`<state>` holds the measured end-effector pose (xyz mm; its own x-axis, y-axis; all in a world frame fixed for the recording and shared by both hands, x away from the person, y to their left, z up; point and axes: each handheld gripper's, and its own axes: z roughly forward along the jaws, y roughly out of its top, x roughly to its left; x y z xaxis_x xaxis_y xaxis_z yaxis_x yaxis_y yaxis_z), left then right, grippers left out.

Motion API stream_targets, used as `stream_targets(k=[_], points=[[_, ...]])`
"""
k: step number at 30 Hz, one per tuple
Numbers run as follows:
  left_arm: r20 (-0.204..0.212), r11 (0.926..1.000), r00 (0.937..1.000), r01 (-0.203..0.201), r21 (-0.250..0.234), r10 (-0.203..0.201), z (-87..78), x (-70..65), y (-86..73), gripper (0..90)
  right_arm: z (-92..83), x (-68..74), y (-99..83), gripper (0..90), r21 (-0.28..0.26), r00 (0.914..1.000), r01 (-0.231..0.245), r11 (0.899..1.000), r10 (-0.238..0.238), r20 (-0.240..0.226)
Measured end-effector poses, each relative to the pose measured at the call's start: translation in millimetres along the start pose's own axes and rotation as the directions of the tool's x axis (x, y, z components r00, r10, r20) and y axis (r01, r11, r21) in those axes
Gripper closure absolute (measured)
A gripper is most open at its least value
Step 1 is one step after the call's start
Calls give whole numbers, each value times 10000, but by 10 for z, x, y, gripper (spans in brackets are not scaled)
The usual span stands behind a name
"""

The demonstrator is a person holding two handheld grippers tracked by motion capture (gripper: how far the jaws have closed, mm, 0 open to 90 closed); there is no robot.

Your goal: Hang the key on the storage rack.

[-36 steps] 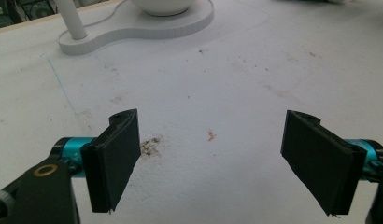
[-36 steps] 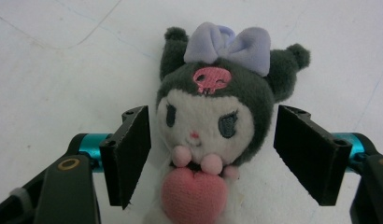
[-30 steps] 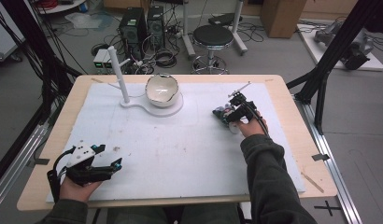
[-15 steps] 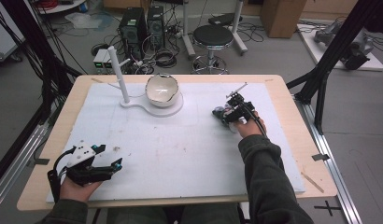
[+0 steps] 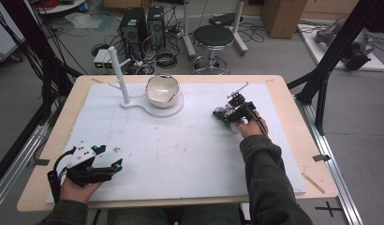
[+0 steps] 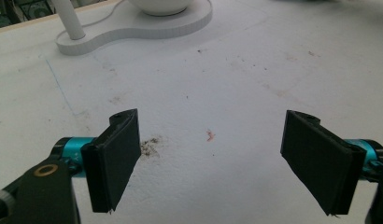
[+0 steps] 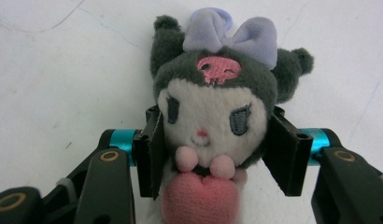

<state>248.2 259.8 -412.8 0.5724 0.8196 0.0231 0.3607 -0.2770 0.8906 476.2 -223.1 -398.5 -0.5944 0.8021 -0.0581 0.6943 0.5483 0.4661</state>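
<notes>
Plush toy [image 7: 213, 121] in right claw [image 7: 213, 154], well inside table [image 5: 293, 108] edges

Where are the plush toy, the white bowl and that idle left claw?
plush toy [image 7: 210, 116], right gripper view, on its white face.
white bowl [image 5: 162, 90], high view, on its inside.
left claw [image 6: 210, 163], left gripper view, midway between its pads.

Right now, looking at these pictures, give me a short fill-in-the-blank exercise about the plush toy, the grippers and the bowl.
1. The right gripper is shut on a ____ toy.
2. The bow on the toy's head is ____ in colour.
3. The left gripper's jaws stand ____, with nothing between them.
4. The white bowl sits on a stand beside an upright white ____.

Missing words: plush; purple; open; post
</notes>
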Motion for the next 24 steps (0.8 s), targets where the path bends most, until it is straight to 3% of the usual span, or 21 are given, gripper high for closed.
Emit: stream_targets(k=[7,13,24], points=[[4,10000,10000,-33,-10,33,2,5,0,203,-75,-2,-43,470,-744,9991,31,9972,-62,-422],[1,10000,10000,-1,-19,1,5,-7,4,203,-224,45,-53,471,-1663,9959,120,9860,-268,-865],[-55,10000,10000,-51,-38,51,-4,-9,7,203,-483,270,-98,470,-3453,9770,413,9376,-1102,-1824]])
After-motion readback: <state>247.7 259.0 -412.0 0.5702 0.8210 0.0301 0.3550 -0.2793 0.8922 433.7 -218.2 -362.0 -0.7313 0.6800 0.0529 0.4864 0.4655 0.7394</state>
